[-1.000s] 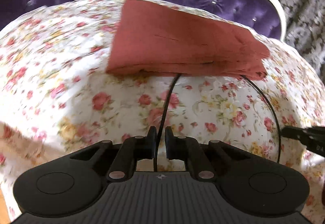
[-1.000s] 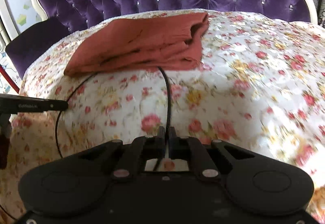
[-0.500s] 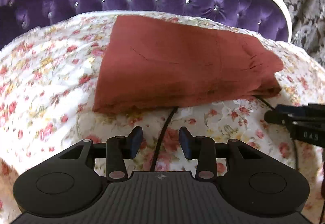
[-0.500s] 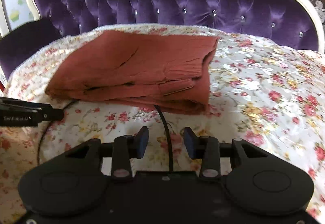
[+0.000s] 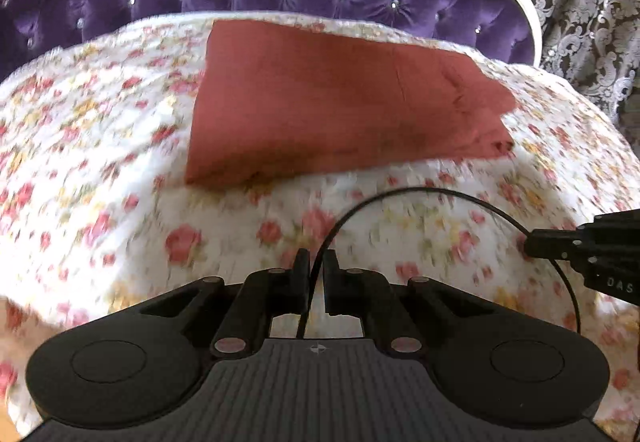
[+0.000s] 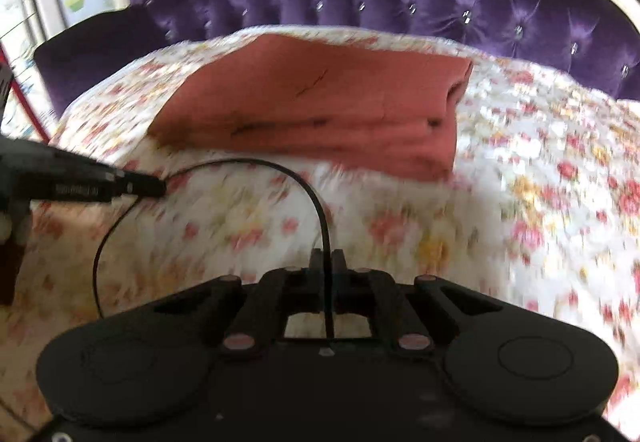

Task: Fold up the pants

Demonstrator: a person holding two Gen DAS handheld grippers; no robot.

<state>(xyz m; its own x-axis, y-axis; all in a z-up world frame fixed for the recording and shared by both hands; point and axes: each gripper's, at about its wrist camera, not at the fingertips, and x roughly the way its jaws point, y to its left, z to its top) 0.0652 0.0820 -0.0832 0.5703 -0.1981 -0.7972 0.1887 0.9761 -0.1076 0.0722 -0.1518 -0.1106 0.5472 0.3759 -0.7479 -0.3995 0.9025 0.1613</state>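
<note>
Pants (image 5: pixel 344 101) already a folded stack on bed (image 5: pixel 120 169): soft, light, layers slip. Pinch all layers at near edge. Left gripper (image 5: pixel 316 262) & right gripper (image 6: pixel 329 260) fingers just snapped together, empty.

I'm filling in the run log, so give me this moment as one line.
pants: folded, on floral bedspread | left tool: shut, empty, short of pants | right tool: shut, empty, short of pants

Both wrist views look steeply down, near the bed (image 5: pixel 100 161), sharing the folded pants (image 5: pixel 340 105) ahead.
</note>
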